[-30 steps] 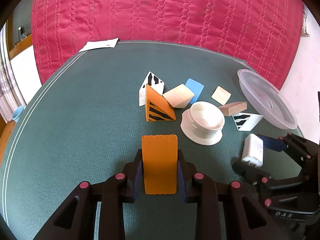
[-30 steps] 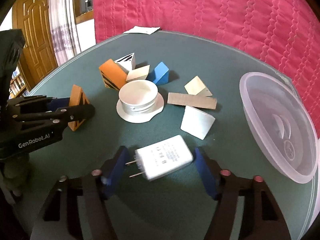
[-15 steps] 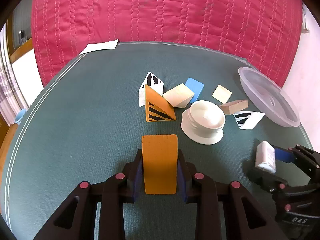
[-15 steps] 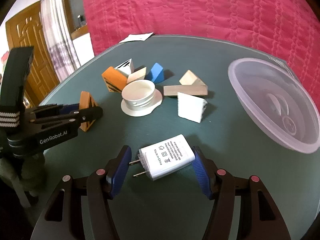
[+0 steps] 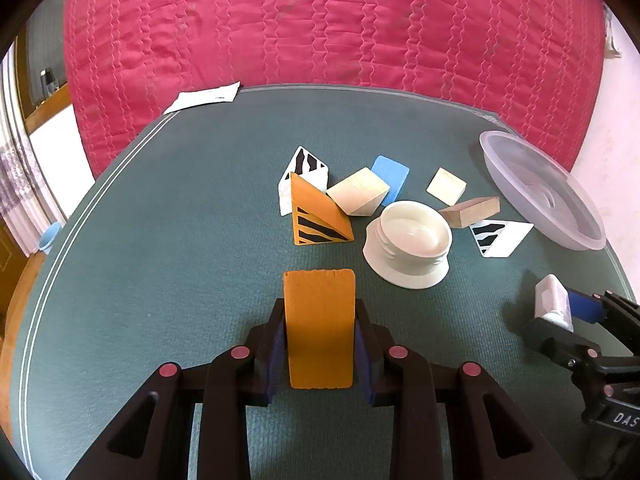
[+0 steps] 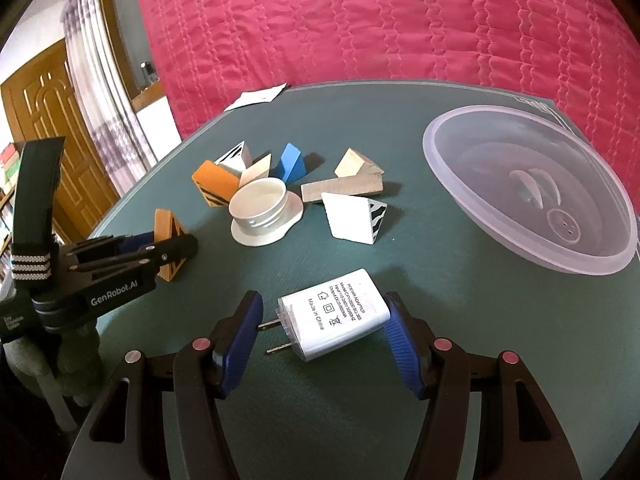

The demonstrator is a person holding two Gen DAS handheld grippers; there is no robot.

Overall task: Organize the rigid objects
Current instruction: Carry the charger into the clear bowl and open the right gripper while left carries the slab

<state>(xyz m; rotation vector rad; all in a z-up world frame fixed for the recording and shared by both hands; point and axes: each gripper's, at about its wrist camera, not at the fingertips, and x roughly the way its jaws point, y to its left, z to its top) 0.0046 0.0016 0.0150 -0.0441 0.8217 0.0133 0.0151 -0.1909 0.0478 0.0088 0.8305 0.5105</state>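
The left tool (image 5: 320, 344) grips an orange wedge block (image 5: 320, 326) between its blue pads, the block standing upright between the fingers above the green worktop (image 5: 160, 240). At the near right, the right tool (image 6: 322, 330) holds a white power adapter (image 6: 334, 314) by its ends: the right pad presses the adapter's body, the left pad meets its two prongs, and the printed face is turned up. From the left wrist view the adapter (image 5: 554, 296) shows at the right edge, in the right tool's fingers.

Farther in, at mid-worktop, a white screw-thread lid (image 5: 408, 242) sits open side up. Just left of it lies an orange tiger-striped wedge (image 5: 316, 220), touching a white zebra-striped wedge (image 5: 302, 178) behind it. A plain wooden wedge (image 5: 358, 196) leans beside the orange one, with a blue block (image 5: 390, 178) just behind. To the lid's right lie a flat wooden slab (image 5: 470, 210), a second zebra-striped wedge (image 5: 500, 236) nearer, and a small pale wooden block (image 5: 446, 186) farther back.

At the far right edge a clear plastic bowl (image 6: 528, 192) rests tilted. A sheet of white paper (image 5: 204, 98) lies at the far left edge, and a red quilted cloth (image 5: 320, 32) hangs behind the worktop.
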